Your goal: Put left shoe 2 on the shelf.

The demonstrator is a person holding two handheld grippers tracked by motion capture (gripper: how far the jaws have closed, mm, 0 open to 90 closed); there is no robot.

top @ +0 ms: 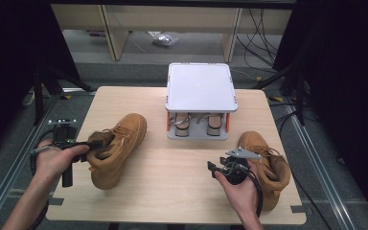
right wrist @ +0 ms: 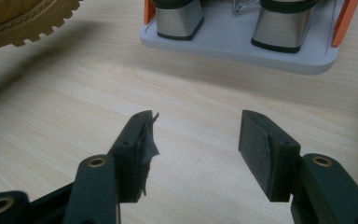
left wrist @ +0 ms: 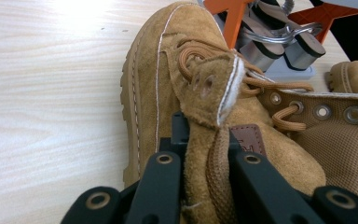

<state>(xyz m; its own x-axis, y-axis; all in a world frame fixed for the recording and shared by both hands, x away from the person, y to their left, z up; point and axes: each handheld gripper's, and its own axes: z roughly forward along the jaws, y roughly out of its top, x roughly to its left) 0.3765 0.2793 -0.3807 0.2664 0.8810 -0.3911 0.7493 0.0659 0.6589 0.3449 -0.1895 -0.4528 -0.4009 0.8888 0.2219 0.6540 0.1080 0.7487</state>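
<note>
The left claw pinches the boot tongue; the right claw waits wide open. Next, probably lift it.

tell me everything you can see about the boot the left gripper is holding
The tan boot looks like suede, with matching laces, metal eyelets, a brown tag and a lugged sole. It stands on the wooden table, toe towards the grey rack. The left gripper has its jaws shut on the boot's tongue.
</note>
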